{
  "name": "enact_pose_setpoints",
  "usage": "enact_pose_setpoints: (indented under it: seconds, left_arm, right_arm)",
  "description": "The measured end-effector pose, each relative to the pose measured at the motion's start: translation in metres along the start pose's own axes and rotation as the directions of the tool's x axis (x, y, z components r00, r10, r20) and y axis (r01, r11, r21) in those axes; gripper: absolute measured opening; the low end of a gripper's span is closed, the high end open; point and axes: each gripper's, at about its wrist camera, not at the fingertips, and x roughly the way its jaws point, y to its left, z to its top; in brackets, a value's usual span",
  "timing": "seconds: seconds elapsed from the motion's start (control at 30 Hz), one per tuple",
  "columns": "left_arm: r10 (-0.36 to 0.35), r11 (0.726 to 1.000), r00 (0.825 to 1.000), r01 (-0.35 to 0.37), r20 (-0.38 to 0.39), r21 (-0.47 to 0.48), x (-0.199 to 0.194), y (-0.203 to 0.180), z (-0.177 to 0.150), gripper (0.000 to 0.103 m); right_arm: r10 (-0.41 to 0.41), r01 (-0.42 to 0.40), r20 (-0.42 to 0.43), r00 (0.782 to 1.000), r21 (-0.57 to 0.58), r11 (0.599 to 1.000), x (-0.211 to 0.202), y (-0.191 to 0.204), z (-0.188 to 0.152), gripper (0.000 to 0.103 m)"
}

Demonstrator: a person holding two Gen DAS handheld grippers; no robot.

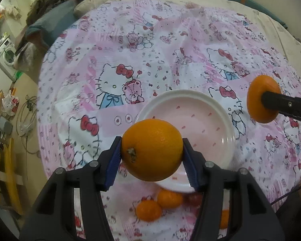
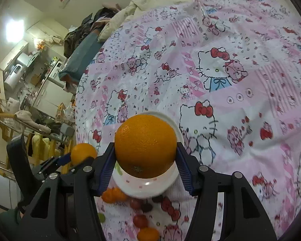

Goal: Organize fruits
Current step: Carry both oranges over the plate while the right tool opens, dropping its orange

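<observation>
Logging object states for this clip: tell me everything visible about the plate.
The plate is round and shallow, with a glossy white rim and a pale pink well dotted with small red marks; it looks ceramic. It lies flat on the Hello Kitty bedsheet, nothing visibly in it. The orange in the left gripper hides its near edge, and small oranges lie on the sheet just beyond that edge. In the right wrist view, the right gripper's orange covers most of it.

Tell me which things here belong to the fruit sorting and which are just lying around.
Belongs to the job:
- orange in the left hand-held gripper
- orange in the right hand-held gripper
- white plate
- small loose oranges
- red fruits

Just lying about:
- clothes pile
- washing machine
</observation>
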Motion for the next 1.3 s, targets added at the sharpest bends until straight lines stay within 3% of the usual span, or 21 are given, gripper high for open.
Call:
enact_pose_setpoints:
  seconds: [0.4, 0.7, 0.83, 1.3]
  left_arm:
    - [-0.026, 0.999, 0.996, 0.029, -0.085, 0.034, 0.049, -0.008, 0.012, 0.053]
    - [-0.025, 1.000, 0.995, 0.027, -0.100, 0.015, 0.053, 0.003, 0.014, 0.053]
    - [-0.038, 0.999, 0.996, 0.039, -0.081, 0.008, 0.046, 0.007, 0.015, 0.053]
    - [0.003, 0.999, 0.997, 0.000, -0.078, 0.047, 0.057, 0.001, 0.006, 0.054]
  right_arm:
    - [-0.014, 0.014, -0.121, 0.993, 0.000, 1.000, 0.066, -0.014, 0.026, 0.060]
    - [-0.072, 0.070, -0.231, 0.970, -0.016, 0.997, 0.115, -0.011, 0.024, 0.060]
    - [-0.046, 0.057, -0.271, 0.961, 0.034, 0.998, 0.129, -0.019, 0.021, 0.061]
    - [-0.088, 0.091, -0.261, 0.961, -0.003, 0.996, 0.136, -0.014, 0.016, 0.067]
